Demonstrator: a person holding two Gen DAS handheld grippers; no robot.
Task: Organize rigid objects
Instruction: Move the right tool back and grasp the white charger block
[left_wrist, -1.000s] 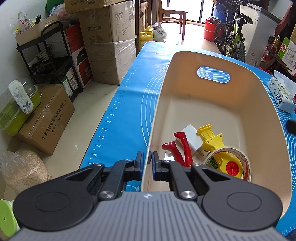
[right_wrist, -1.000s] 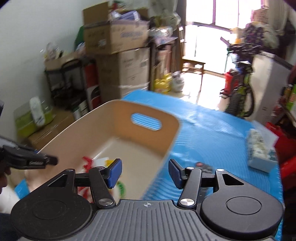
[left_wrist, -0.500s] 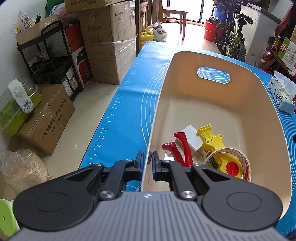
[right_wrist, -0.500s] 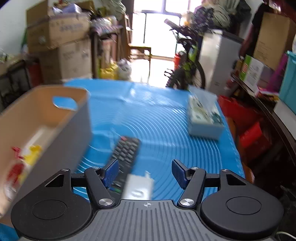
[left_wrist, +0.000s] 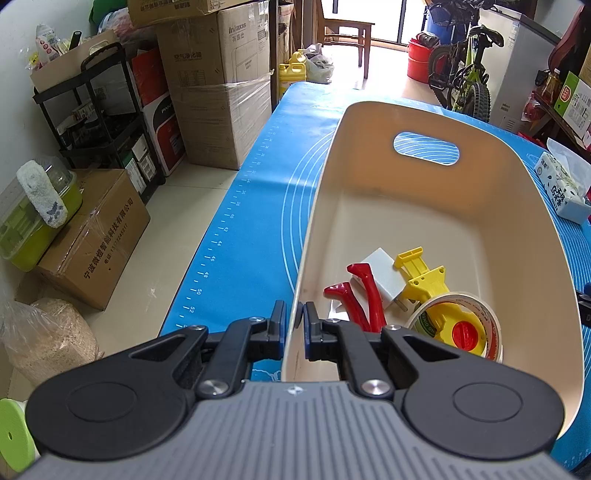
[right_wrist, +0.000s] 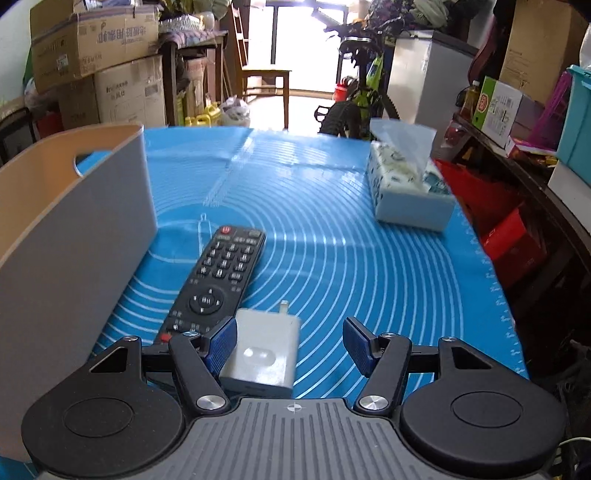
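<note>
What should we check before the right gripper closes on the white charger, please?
1. Right gripper open: ok, the jaws stand apart.
2. Charger between the jaws: ok, though it sits hard against the left-hand finger, well off centre.
3. Remote clear of the grasp: not ok, its near end lies right beside the charger and that finger.
4. Left gripper steadying the bin: ok, shut on the rim of its near wall.
5. Room in the bin: ok, the far half of the floor is bare; the tape dispenser and red handles crowd the near end.
6. Tissue pack out of the way: ok, far off on the mat.
</note>
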